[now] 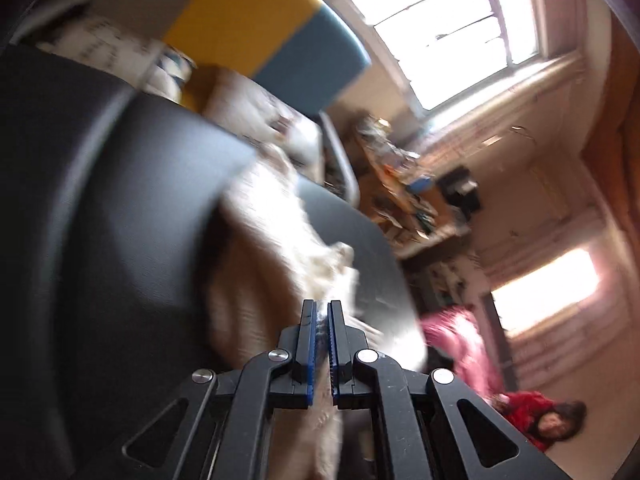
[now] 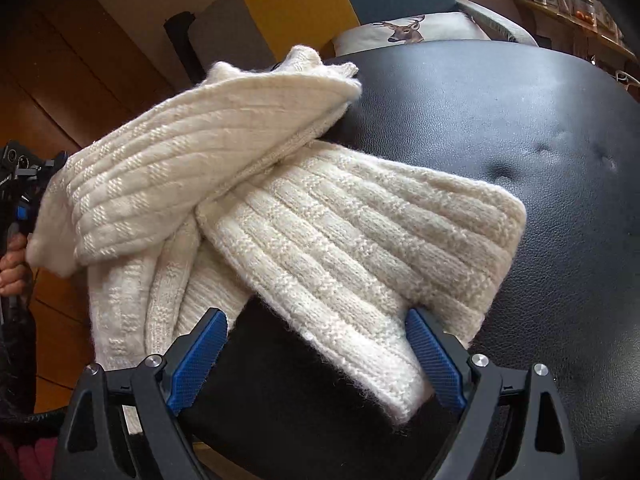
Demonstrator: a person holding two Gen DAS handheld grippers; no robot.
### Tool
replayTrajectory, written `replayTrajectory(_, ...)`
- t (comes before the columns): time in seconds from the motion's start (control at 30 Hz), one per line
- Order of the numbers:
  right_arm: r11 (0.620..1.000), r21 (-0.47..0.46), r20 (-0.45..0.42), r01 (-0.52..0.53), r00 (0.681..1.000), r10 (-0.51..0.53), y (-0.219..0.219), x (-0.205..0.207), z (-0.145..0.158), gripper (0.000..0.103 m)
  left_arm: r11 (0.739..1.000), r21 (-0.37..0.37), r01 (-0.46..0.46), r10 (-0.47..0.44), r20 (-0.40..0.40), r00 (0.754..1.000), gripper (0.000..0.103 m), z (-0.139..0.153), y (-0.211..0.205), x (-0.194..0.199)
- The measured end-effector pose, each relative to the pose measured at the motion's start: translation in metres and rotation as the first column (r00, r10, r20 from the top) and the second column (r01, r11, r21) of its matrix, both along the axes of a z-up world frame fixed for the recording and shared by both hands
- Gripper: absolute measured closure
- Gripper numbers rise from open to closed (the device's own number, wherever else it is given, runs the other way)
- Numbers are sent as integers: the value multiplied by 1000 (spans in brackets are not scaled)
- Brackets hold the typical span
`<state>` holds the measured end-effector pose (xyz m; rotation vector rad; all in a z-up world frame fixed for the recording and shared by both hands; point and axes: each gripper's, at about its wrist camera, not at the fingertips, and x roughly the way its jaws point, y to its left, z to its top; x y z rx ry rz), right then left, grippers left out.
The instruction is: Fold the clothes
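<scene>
The left claw [image 1: 322, 308] is clamped on a fold of the cream knit sweater [image 2: 328, 216], lifting that part off the black leather surface [image 2: 520, 120]. The right claw [image 2: 316, 344] stands wide apart, its blue pads [image 2: 434, 356] on either side of a ribbed sweater edge lying flat. A deer-print cushion [image 2: 404, 30] sits beyond the black surface.
</scene>
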<state>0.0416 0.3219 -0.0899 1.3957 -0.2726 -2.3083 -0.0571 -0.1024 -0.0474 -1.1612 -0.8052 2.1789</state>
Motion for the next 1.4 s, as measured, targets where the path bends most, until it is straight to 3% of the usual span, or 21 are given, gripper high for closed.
replayTrajectory(0.17, 997, 76, -13, -29, 999, 30, -15, 0, 3, 8, 980, -187, -68, 70, 0, 998, 102, -14, -39, 3)
replayTrajectory(0.37, 991, 130, -3, -36, 999, 37, -33, -37, -12, 0, 911, -393, -124, 125, -23, 992, 101, -27, -76, 5)
replayTrajectory(0.47, 982, 184, -1, -40, 999, 41, -45, -50, -18, 0, 907, -421, 22, -62, -82, 995, 88, -12, -23, -1)
replayTrajectory(0.53, 969, 241, -1, -47, 999, 49, -55, -52, -20, 0, 889, -444, 117, -187, -117, 975, 45, -2, 13, -5)
replayTrajectory(0.6, 953, 296, -2, -60, 998, 64, -64, -51, -20, 0, 859, -471, 204, -302, -143, 943, 29, 6, 48, -10)
replayTrajectory(0.73, 927, 366, -7, -79, 996, 87, -77, -49, -19, 0, 782, -533, 323, -446, -118, 887, 26, 4, 108, -23)
replayTrajectory(0.83, 926, 369, -11, -76, 996, 86, -80, -48, -16, 0, 717, -586, 378, -509, -68, 858, 26, -6, 137, -34)
replayTrajectory(0.87, 926, 369, -14, -76, 996, 87, -81, -48, -14, 0, 713, -585, 387, -510, -53, 859, 26, -9, 141, -38)
replayTrajectory(0.9, 926, 369, -17, -77, 996, 90, -82, -48, -13, 0, 725, -564, 395, -506, -45, 862, 26, -12, 140, -40)
replayTrajectory(0.93, 926, 369, -20, -78, 996, 91, -83, -47, -12, 0, 736, -543, 404, -502, -38, 864, 35, -14, 138, -42)
replayTrajectory(0.97, 927, 368, -24, -78, 995, 93, -84, -47, -10, 0, 748, -521, 412, -498, -30, 867, 50, -17, 137, -44)
replayTrajectory(1.0, 927, 367, -27, -78, 995, 94, -85, -47, -9, 0, 759, -499, 419, -494, -21, 869, 74, -19, 136, -45)
replayTrajectory(1.07, 928, 364, -33, -75, 995, 93, -86, -42, -4, 0, 789, -449, 420, -477, -16, 879, 84, -21, 129, -48)
replayTrajectory(1.17, 930, 362, -43, -65, 995, 86, -88, -33, 4, 0, 885, -333, 327, -372, -81, 925, 88, -2, 85, -40)
replayTrajectory(1.27, 934, 355, -44, -42, 997, 62, -91, -32, 9, 0, 952, -249, 180, -210, -102, 972, 88, 7, 27, -29)
replayTrajectory(1.33, 936, 351, -42, -23, 998, 41, -92, -35, -1, 0, 968, -244, 56, -83, -103, 991, 88, 8, -15, -22)
replayTrajectory(1.4, 934, 358, -38, -9, 999, 24, -92, -33, -12, 0, 962, -266, -55, 33, -88, 996, 88, 4, -52, -18)
